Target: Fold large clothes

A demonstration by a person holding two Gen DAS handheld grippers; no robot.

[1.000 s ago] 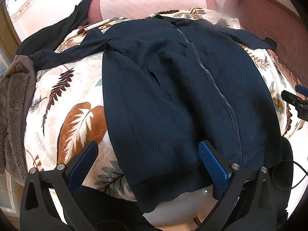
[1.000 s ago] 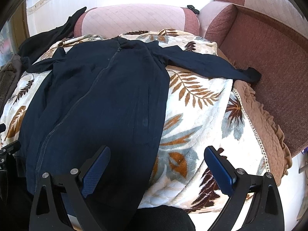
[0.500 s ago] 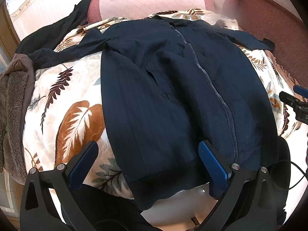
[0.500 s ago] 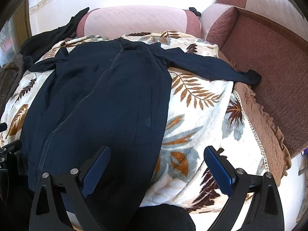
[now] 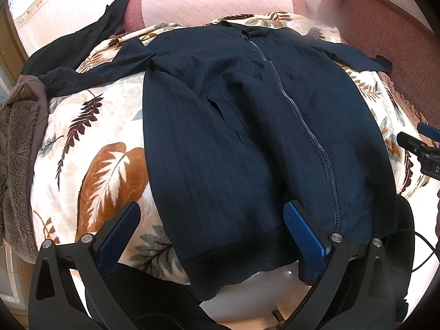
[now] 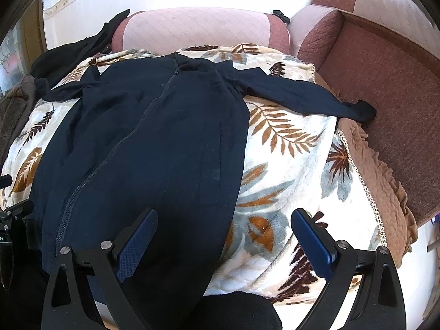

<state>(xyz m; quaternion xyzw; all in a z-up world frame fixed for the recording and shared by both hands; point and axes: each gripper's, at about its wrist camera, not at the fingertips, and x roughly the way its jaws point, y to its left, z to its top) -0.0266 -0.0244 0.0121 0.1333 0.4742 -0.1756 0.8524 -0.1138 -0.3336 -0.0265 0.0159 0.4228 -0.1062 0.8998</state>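
Note:
A dark navy zip-up jacket (image 5: 247,137) lies flat and front-up on a leaf-patterned blanket (image 5: 90,137), both sleeves spread out sideways. It also shows in the right wrist view (image 6: 154,143), its right sleeve (image 6: 302,96) reaching toward the sofa arm. My left gripper (image 5: 211,233) is open and empty, hovering over the jacket's lower left hem. My right gripper (image 6: 224,242) is open and empty above the jacket's lower right edge and the blanket (image 6: 288,165).
A pink-and-maroon sofa backrest (image 5: 209,0) runs behind the blanket, with a maroon sofa arm (image 6: 385,68) at the right. A black garment (image 5: 82,41) drapes at the back left. A brown fleecy throw (image 5: 16,143) lies at the left edge.
Both grippers have drawn slightly back and up from the jacket; the view of it shifts a little. Both stay open and the jacket has not moved.

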